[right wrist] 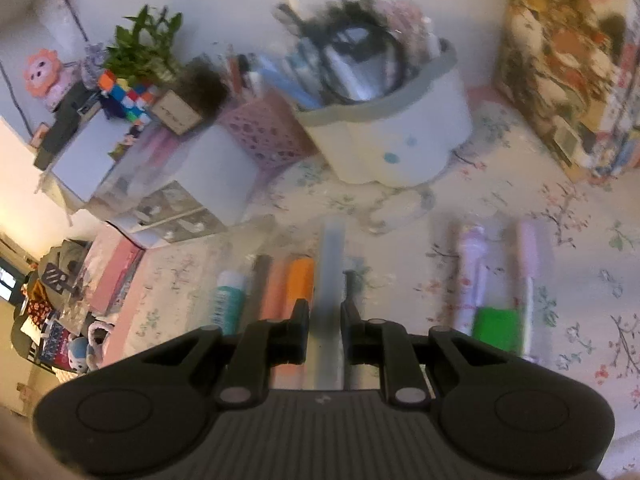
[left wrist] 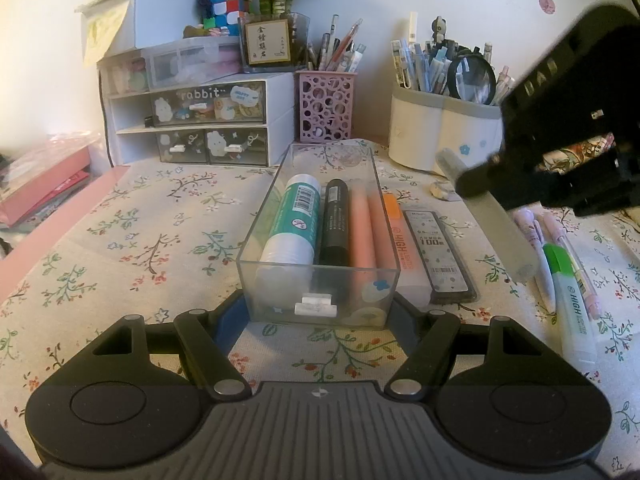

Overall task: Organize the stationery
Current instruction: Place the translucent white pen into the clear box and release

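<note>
A clear plastic tray (left wrist: 256,224) lies on the floral tablecloth. It holds a glue stick (left wrist: 294,220), a black marker (left wrist: 334,220) and pink markers (left wrist: 368,232). My left gripper (left wrist: 320,312) is shut on the tray's near end. My right gripper (right wrist: 325,316) is shut on a grey pen (right wrist: 330,264), which it holds in the air to the right of the tray (left wrist: 494,224). An orange highlighter (left wrist: 396,232) and a lead-refill case (left wrist: 444,256) lie beside the tray. A green highlighter (left wrist: 572,300) and purple pens (left wrist: 536,248) lie farther right.
A drawer unit (left wrist: 192,120), a pink mesh pen cup (left wrist: 325,106) and a white pen holder (left wrist: 440,132) stand at the back. A patterned box (right wrist: 568,64) stands at the far right. Pink books (left wrist: 44,192) lie at the left edge.
</note>
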